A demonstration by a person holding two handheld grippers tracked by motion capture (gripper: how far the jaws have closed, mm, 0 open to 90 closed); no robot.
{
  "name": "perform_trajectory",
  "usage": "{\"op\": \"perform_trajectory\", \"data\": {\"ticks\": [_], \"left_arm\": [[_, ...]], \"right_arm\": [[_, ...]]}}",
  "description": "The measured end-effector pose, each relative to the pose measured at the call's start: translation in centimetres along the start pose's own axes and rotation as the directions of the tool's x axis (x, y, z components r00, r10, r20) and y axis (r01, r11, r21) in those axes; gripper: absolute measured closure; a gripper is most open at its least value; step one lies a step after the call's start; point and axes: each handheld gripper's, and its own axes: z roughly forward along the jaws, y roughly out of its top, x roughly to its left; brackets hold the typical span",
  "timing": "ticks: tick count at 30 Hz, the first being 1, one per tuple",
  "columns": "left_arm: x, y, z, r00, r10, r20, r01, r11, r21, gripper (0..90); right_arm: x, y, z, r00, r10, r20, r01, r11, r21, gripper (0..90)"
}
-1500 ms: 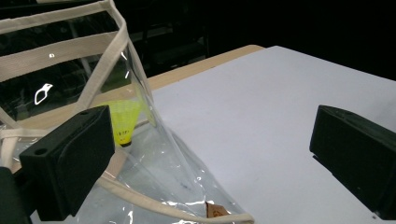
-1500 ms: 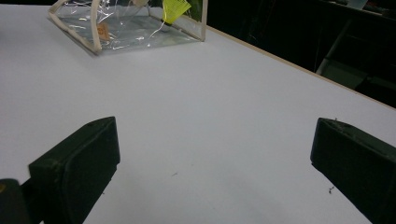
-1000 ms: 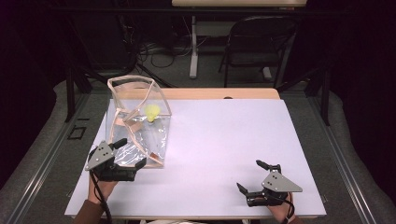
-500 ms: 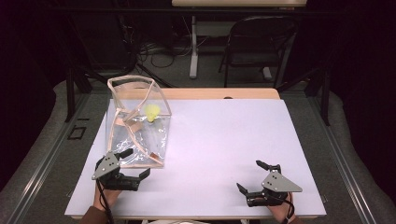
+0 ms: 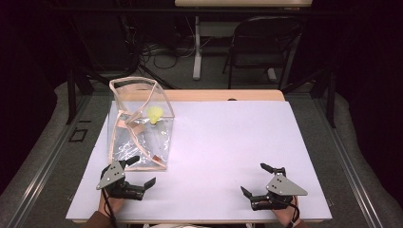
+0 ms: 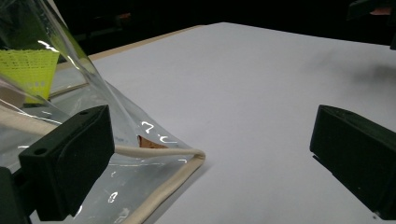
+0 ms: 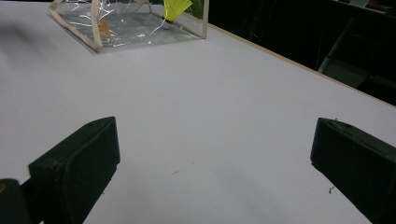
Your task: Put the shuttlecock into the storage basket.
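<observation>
1. a clear plastic bag (image 5: 138,128) with cream piping along its edges is sitting on the left part of the white table (image 5: 228,142), its mouth standing open toward the far side and its flat base lying toward the person.
2. a yellow shuttlecock (image 5: 154,114) is resting inside the bag, near its far right wall.
3. the left gripper (image 5: 135,178) is hovering just beside the bag's near right corner, with its jaws standing wide apart and nothing between them.
4. in the left gripper view, the bag's piped corner (image 6: 194,156) is lying just past the left jaw, apart from the right jaw, and bare table is running out between the jaws.
5. the right gripper (image 5: 256,183) is sitting low near the table's front edge on the right, well apart from the bag, its jaws also spread wide and gripping nothing.
6. open white surface is stretching between the two grippers and across the whole right half of the table, and the wooden back edge (image 5: 223,95) is showing beyond it.
7. in the right gripper view, the bag (image 7: 126,23) is lying far off at the upper left, with its top cut off by the picture's edge.
8. the person's hands are mostly cut off by the bottom of the high view.
9. glare on the plastic is making the small orange patch (image 5: 139,128) inside the bag hard to make out.
10. beyond the table, a folding chair (image 5: 266,52) and cables are fading into the dark.
</observation>
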Motion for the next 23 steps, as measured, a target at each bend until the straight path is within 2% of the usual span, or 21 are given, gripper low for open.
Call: {"op": "perform_trajectory", "data": {"ticks": [4,5,10,12,13,15,18,23], "left_arm": [[0.0,-0.8,0.4,0.9999,-0.005,0.011,0.005,0.9996,0.026,0.0],[-0.1,-0.9,0.4,0.9999,0.008,0.013,-0.008,0.9997,0.022,0.0],[-0.3,-1.0,0.6,0.9994,0.018,0.028,-0.018,0.9995,0.025,0.0],[-0.2,-1.0,0.7,0.9982,0.016,0.058,-0.018,0.9993,0.031,0.0],[-0.2,-1.1,0.8,0.9989,0.016,0.043,-0.017,0.9995,0.025,0.0],[-0.1,-1.0,0.8,0.9982,0.018,0.058,-0.02,0.9993,0.032,0.0],[-0.3,-1.0,0.9,0.9989,0.025,0.04,-0.026,0.9992,0.029,0.0],[-0.3,-1.1,1.1,0.9986,0.026,0.046,-0.027,0.9989,0.038,0.0]], "right_arm": [[0.0,0.0,0.0,1.0,0.004,0.002,-0.004,1.0,0.004,0.9],[0.0,0.0,0.0,1.0,0.003,0.003,-0.003,1.0,0.005,0.9],[0.0,0.0,-0.1,1.0,-0.004,0.002,0.004,1.0,0.003,0.9],[0.0,0.0,0.0,1.0,-0.002,0.0,0.002,1.0,0.002,0.9],[0.0,0.0,0.0,1.0,-0.001,-0.001,0.001,1.0,0.004,0.9],[0.0,-0.1,0.0,1.0,0.002,-0.002,-0.002,1.0,0.005,0.8],[-0.1,-0.1,0.0,1.0,0.002,-0.001,-0.002,1.0,0.005,0.9],[-0.1,-0.1,0.0,1.0,0.002,0.0,-0.002,1.0,0.002,0.9]]}}
